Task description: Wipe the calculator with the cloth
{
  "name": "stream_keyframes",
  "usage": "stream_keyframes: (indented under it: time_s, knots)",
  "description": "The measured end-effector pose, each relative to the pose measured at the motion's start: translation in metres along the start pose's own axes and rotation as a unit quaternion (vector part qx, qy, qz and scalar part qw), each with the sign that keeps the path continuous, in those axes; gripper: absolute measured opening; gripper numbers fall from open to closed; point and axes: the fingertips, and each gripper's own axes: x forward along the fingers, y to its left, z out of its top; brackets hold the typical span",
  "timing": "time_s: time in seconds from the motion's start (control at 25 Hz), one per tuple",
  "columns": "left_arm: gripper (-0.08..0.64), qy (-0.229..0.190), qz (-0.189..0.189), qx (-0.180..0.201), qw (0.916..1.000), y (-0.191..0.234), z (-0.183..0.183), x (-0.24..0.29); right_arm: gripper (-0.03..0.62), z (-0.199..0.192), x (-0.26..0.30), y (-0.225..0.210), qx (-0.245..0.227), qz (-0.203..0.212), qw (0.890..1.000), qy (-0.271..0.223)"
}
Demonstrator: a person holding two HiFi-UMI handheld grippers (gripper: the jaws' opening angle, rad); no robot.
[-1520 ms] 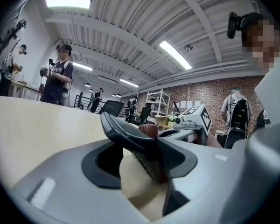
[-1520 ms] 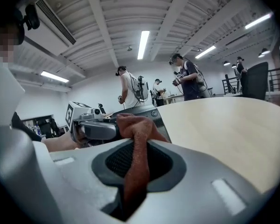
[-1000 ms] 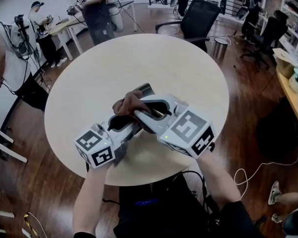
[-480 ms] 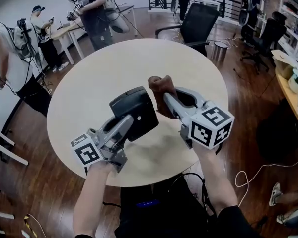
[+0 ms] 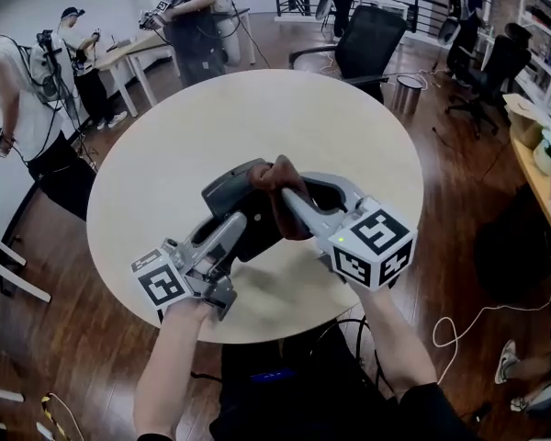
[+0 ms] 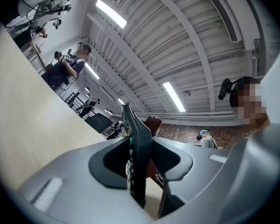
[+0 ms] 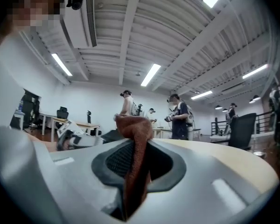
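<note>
While my left fingers (image 5: 222, 239) stay clamped on the dark grey, slab-shaped plastic calculator (image 5: 228, 189), my right fingers (image 5: 305, 217), pinching the rust-brown cloth (image 5: 277, 186), have swung it back against the calculator's top edge (another wiping stroke, I judge), both held above the pale round wooden desk (image 5: 257, 108).
</note>
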Motion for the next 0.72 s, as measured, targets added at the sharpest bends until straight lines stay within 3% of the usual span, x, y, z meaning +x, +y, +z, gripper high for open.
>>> stream_keyframes:
  time_s: [0.12, 0.24, 0.36, 0.48, 0.56, 0.72]
  knots:
    - [0.144, 0.013, 0.016, 0.043, 0.9989, -0.002, 0.0, 0.0, 0.067, -0.009, -0.014, -0.038, 0.022, -0.058, 0.998, 0.017]
    - [0.143, 0.049, 0.045, 0.123, 0.9901, -0.006, -0.005, 0.004, 0.067, 0.017, -0.02, -0.012, 0.011, -0.017, 1.0, -0.004]
    - [0.143, 0.077, 0.073, 0.236, 0.966, -0.012, -0.01, 0.008, 0.067, 0.047, -0.01, 0.052, -0.048, 0.062, 0.997, -0.012]
    - [0.141, 0.084, 0.077, 0.315, 0.9423, -0.022, -0.014, 0.015, 0.067, 0.047, 0.001, 0.093, -0.1, 0.104, 0.989, 0.017]
    - [0.141, 0.081, 0.072, 0.334, 0.9362, -0.028, -0.015, 0.018, 0.067, 0.04, 0.006, 0.097, -0.118, 0.107, 0.987, 0.025]
    - [0.14, 0.061, 0.055, 0.328, 0.9411, -0.036, -0.011, 0.014, 0.067, 0.031, 0.002, 0.066, -0.096, 0.073, 0.993, 0.017]
